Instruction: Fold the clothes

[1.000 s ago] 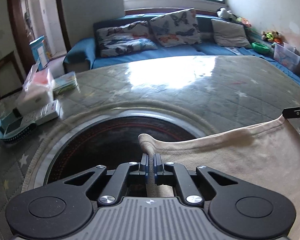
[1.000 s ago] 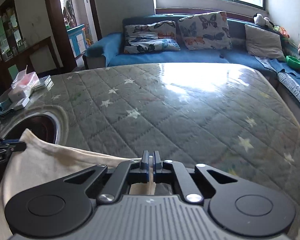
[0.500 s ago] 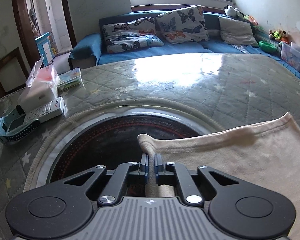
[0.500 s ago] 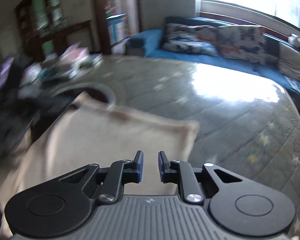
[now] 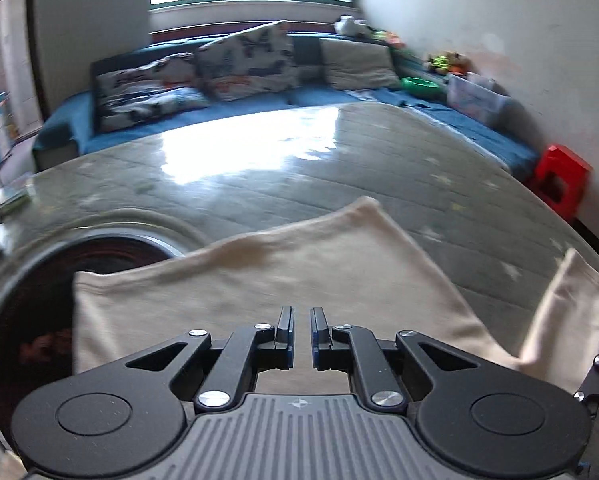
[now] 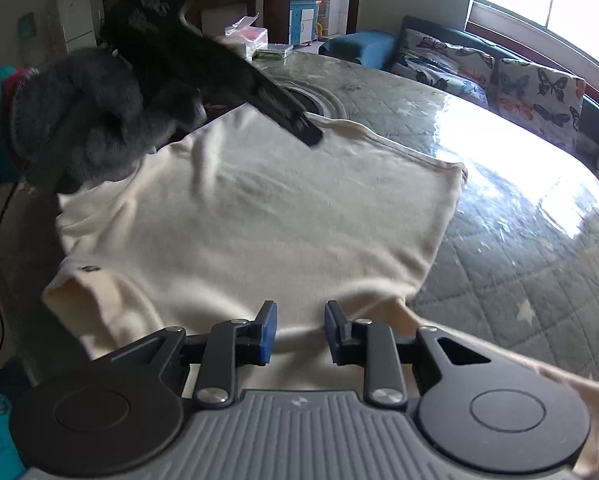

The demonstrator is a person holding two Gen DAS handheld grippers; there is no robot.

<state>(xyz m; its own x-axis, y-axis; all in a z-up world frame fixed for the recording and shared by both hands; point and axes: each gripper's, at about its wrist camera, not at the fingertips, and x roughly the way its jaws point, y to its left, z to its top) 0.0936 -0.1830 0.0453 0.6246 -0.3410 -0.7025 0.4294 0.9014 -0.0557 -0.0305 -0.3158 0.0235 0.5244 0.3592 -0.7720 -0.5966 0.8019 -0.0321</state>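
While both jaws stand apart, the cream shirt [image 6: 283,216] lies on the quilted table [image 6: 519,272]; blue sofa [image 5: 259,100] behind.

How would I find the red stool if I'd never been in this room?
Start at the long blue sofa under the window and follow it toward the right, along the white wall. Where the sofa ends, down on the floor past the edge of the big quilted table, sits the red stool. It is the only bright red thing there.
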